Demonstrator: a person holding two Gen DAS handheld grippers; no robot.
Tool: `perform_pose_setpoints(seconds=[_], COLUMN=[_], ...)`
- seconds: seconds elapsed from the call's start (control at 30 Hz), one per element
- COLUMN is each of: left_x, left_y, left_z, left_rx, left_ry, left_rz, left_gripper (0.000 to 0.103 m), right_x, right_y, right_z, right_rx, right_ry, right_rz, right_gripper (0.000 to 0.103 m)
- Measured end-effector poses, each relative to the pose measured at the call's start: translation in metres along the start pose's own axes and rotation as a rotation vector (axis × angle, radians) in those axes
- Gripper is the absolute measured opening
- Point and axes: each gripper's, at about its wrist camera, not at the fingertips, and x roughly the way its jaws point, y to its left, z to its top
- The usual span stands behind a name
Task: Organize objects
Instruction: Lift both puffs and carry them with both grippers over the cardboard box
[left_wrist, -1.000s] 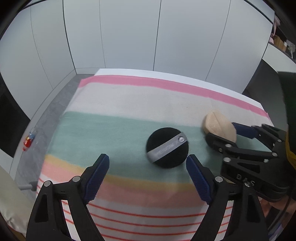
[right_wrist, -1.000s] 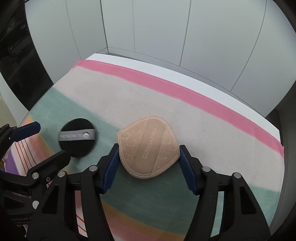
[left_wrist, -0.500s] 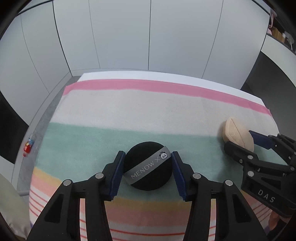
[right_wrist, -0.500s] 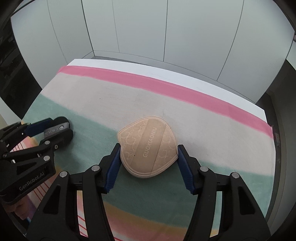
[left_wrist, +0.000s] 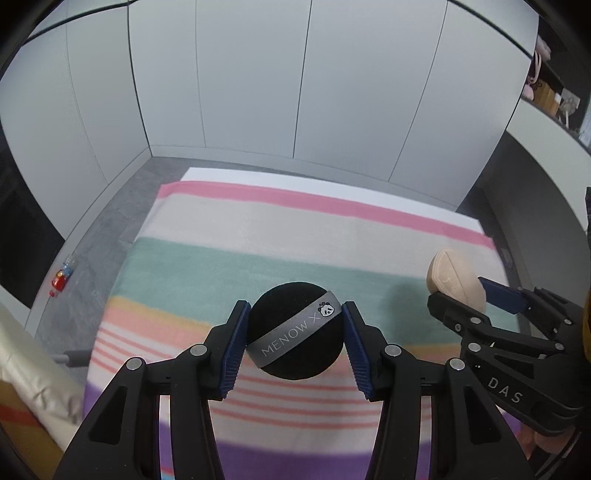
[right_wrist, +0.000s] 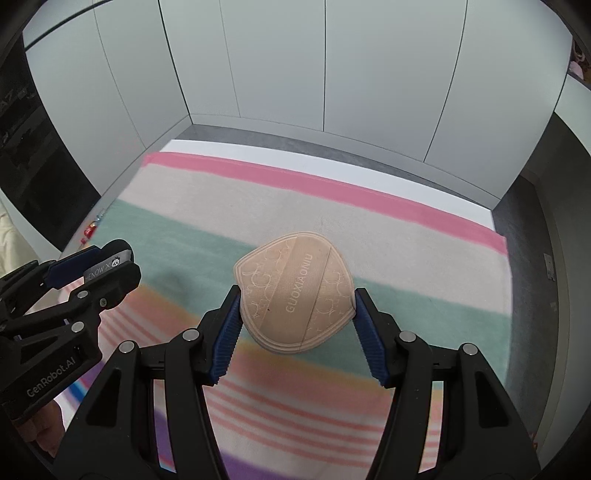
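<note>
Striped blanket (left_wrist: 229, 236) covers the table, white panels behind. Near its front edge the left gripper (left_wrist: 293, 334) pinches the black puff (left_wrist: 295, 325) by its sides; the right gripper (right_wrist: 297, 314) clamps the tan puff (right_wrist: 295, 291), toward the right edge. Both seem lifted, so carry them level, squeeze steady, grippers kept well apart.

Home bedroom, striped blanket (left_wrist: 258, 236), white wardrobe doors (left_wrist: 255, 81)
</note>
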Motion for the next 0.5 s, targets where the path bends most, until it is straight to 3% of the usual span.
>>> perform_pose_setpoints(seconds=[0.5], left_x=[-0.134], left_y=[-0.023], left_z=[-0.033], left_rx=[-0.023], left_ry=[-0.055], left_rz=[-0.029], left_gripper=[0.051], right_x=[-0.137], right_y=[0.0], right_z=[-0.035], right_rx=[0.038], right_ry=[-0.046], right_rz=[0.018], right_gripper=[0.061])
